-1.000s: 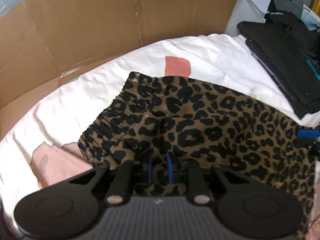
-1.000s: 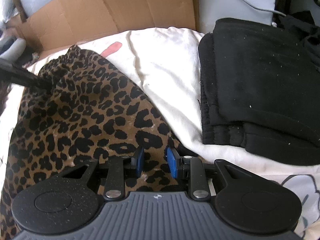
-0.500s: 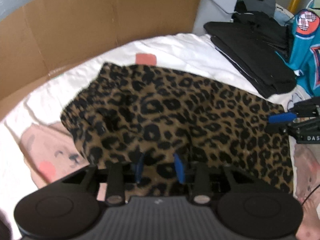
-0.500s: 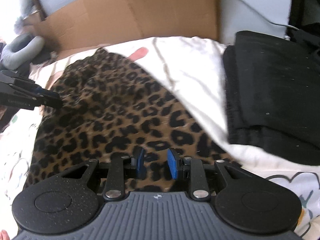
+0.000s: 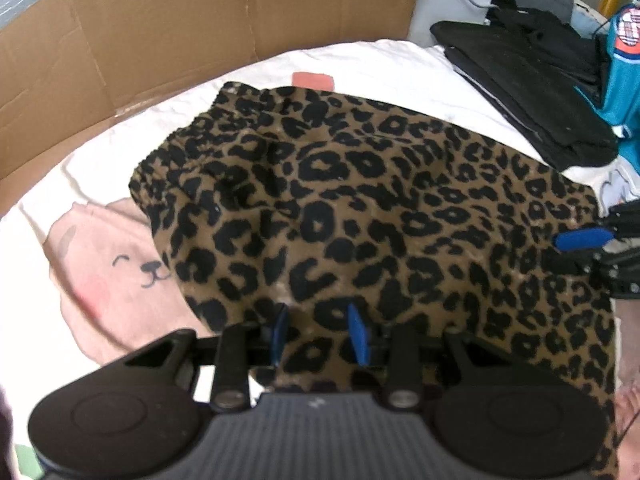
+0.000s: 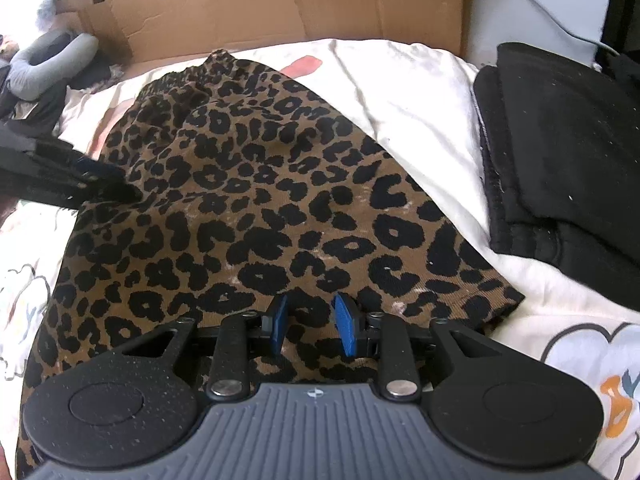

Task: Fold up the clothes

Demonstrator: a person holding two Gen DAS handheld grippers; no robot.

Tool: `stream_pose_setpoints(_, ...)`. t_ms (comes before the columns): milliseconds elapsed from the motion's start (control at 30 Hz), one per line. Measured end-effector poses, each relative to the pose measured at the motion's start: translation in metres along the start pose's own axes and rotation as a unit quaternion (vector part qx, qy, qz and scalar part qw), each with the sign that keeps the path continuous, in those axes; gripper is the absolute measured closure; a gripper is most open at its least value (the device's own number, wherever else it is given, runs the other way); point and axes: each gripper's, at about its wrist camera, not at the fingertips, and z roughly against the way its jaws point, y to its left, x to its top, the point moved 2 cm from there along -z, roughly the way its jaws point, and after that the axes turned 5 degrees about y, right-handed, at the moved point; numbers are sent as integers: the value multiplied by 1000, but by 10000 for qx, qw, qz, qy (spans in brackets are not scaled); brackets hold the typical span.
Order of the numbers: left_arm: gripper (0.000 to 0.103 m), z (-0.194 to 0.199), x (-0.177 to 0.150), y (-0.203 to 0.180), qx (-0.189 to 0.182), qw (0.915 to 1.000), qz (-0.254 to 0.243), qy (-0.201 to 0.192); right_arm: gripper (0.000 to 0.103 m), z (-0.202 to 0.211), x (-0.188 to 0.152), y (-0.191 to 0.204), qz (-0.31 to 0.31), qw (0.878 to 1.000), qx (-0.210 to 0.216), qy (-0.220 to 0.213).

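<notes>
One leopard garment (image 5: 372, 208) (perhaps folded)

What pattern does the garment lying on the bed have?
Leopard print, black spots on brown: the garment shows best in the right wrist view.

No text, label, brand or number can be read in either view. The only marks are a small pale emblem, too small to make out, moulded on each ribbed gripper body: on the left gripper (image 5: 318, 330) at the bottom centre of its own frame, and on the right gripper (image 6: 308, 322) likewise. A patch at the top of the teal garment (image 5: 622, 80), upper right of the left view, is too blurred to read.
</notes>
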Motion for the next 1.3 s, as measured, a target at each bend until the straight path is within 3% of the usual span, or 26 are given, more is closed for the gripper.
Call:
stream_pose_setpoints(233,66,15,-20,-24,-51,9999,27,-85,70,-1,11,9,31,9998,-179,-81)
stream_pose_setpoints(367,66,23,-28,-36,-130,9996,225,-137,70,-4,29,18,-158,9996,-21,-224)
stream_pose_setpoints(567,64,23,-43,-51,-358,9985,402,14,70,-13,43,44,36,9994,221,-253)
stream_pose_setpoints(733,64,21,-60,-55,-510,9972,469,269,70,-11,30,47,75,9988,440,-184)
stream_pose_setpoints(867,64,28,-69,-50,-557,9964,547,338,70,-9,16,39,82,9993,352,-20)
stream_pose_setpoints(1300,65,60,-110,-41,-593,9921,1104,105,70,6,-6,23,258,9988,166,381)
